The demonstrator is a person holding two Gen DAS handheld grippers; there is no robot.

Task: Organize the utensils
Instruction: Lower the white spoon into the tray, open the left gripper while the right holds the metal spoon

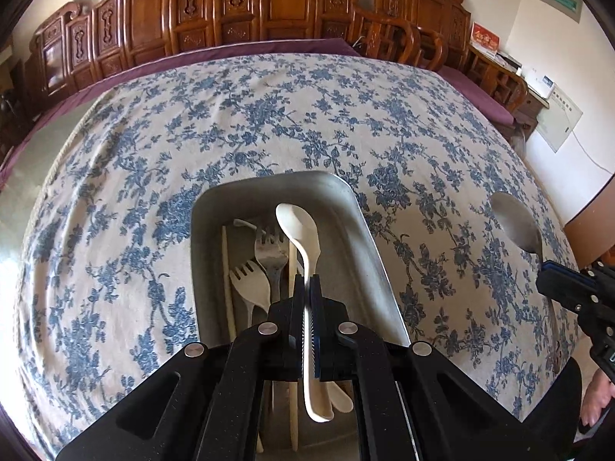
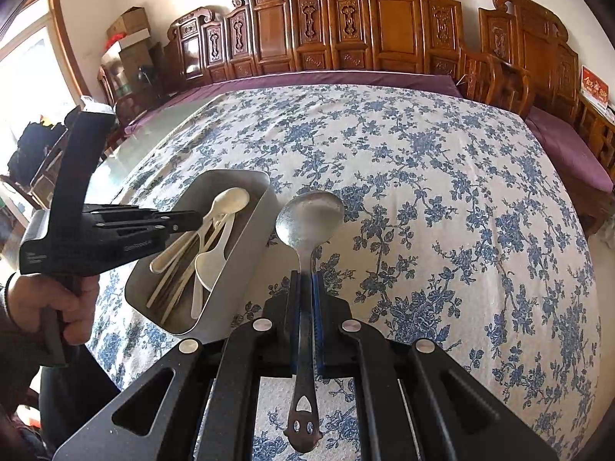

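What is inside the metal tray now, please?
The metal tray holds cream plastic forks, a plastic spoon and chopsticks. The left gripper holds a cream spoon above them, hiding the near part.

Bright daylight enters from the window (image 2: 27,73) at far left, blown out to white. Glare washes the tablecloth (image 1: 23,238) at left. Strong fisheye bending and dark vignetting mark the edges.

metal spoon (image 1: 517,224): handle hidden by right gripper (image 1: 553,272) in left wrist view
white spoon (image 1: 301,238): mid-handle hidden between jaws
tray (image 1: 369,230): near end hidden behind left gripper (image 1: 307,288)
utensils in tray: lower parts hidden, count unclear
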